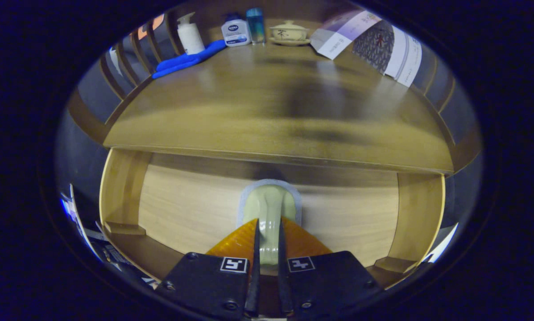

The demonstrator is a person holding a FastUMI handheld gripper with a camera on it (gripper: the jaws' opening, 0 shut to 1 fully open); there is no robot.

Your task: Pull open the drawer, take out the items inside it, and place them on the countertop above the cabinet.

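The drawer stands pulled open below the cabinet's brown wooden countertop; its pale wood floor shows between its two side walls. A pale green item with a light grey rim sticks out forward from between my fingers, over the drawer's middle. My gripper is shut on this item, both fingers pressing its sides. I cannot tell whether the item still touches the drawer floor. The part of the item behind the fingers is hidden.
Along the countertop's back edge stand a white pump bottle, a blue cloth, a white and blue bottle, a small blue box and a lidded tea bowl on a saucer. Printed sheets lean at the back right.
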